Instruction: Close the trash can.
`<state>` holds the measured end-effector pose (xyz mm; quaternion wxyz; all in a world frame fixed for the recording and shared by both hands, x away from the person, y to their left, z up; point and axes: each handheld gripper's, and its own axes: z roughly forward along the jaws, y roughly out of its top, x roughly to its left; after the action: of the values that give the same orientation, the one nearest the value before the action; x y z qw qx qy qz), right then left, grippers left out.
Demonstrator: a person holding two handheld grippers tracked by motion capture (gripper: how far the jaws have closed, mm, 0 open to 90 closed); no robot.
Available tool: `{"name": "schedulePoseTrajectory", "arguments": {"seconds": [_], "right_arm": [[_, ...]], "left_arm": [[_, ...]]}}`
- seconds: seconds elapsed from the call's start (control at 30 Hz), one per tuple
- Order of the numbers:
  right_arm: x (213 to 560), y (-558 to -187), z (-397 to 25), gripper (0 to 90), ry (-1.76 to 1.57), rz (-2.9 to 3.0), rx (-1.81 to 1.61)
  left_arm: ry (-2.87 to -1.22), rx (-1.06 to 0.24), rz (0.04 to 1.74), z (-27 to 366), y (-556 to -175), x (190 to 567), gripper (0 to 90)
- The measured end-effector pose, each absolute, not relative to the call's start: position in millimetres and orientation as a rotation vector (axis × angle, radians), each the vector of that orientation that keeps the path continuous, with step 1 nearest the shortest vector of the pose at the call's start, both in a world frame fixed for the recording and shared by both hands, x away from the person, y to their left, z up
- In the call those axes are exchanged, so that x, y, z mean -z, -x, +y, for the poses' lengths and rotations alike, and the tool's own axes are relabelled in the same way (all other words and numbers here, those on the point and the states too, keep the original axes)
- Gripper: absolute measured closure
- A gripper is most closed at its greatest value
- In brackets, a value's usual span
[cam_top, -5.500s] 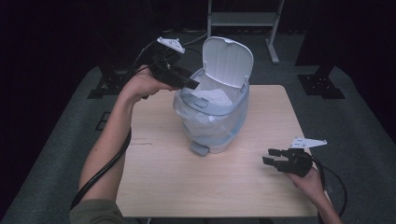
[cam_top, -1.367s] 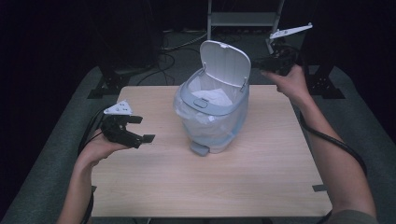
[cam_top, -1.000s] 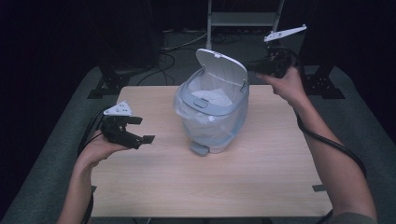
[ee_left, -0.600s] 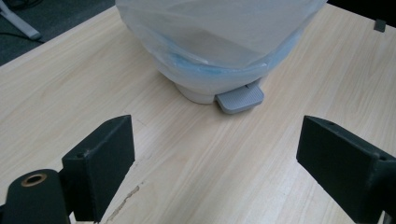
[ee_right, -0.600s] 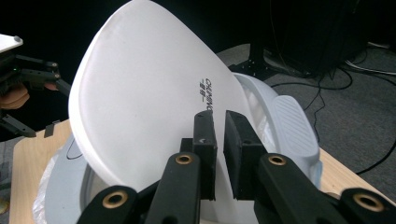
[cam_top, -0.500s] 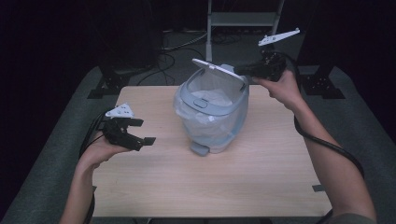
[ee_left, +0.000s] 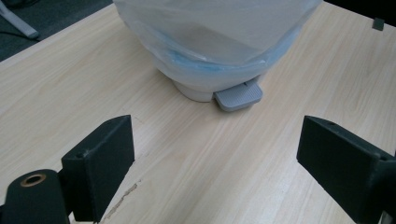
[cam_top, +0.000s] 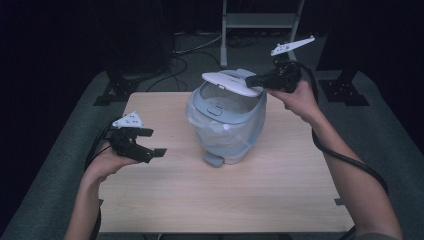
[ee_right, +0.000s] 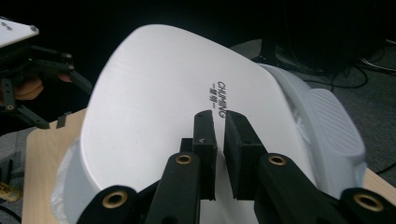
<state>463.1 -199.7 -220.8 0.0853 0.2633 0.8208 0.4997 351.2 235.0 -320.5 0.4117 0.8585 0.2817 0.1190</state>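
Note:
A pale blue-grey pedal bin (cam_top: pixel 227 125) lined with a clear plastic bag stands mid-table. Its white lid (cam_top: pixel 230 82) is tipped down to nearly flat, with a gap still showing at the front. My right gripper (cam_top: pixel 248 81) reaches in from the back right, jaws shut, tips resting on top of the lid (ee_right: pixel 154 93) near its printed lettering, right gripper (ee_right: pixel 220 119). My left gripper (cam_top: pixel 152 142) hovers open over the table left of the bin, holding nothing. In the left gripper view, the left gripper (ee_left: pixel 224 163) faces the bin's base (ee_left: pixel 215 42) and its grey foot pedal (ee_left: pixel 238 94).
The wooden table (cam_top: pixel 250 200) has bare surface in front of and beside the bin. A small dark mark (cam_top: pixel 338 201) sits near its right edge. Behind the table stand a metal frame (cam_top: pixel 260 20) and floor cables (cam_top: pixel 195 47) on grey carpet.
The lid has swung from upright down to nearly flat under my right gripper. The left gripper, at the bin 5.5 s ago, has stayed at the left over the last second.

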Motion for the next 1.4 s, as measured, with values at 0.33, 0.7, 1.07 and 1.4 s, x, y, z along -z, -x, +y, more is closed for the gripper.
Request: {"name": "schedulePoseTrajectory", "arguments": {"seconds": [0.33, 0.7, 1.07, 1.4], "right_arm": [[224.8, -461.0, -188.9, 82.2, -0.765, 2.480, -1.494], [227.9, -468.5, -172.7, 82.1, -0.732, 2.519, -1.475], [231.1, -470.6, -149.0, 81.8, -0.684, 2.568, -1.428], [233.0, -464.8, -129.4, 81.7, -0.615, 2.598, -1.371]], "left_arm": [[-2.162, -0.308, 0.714, 238.4, -350.9, 320.5, 10.3], [-2.171, -0.303, 0.718, 243.3, -356.0, 322.2, 10.3], [-2.180, -0.303, 0.730, 245.6, -357.7, 327.1, 10.2], [-2.183, -0.300, 0.732, 246.3, -353.8, 327.9, 10.2]]}}
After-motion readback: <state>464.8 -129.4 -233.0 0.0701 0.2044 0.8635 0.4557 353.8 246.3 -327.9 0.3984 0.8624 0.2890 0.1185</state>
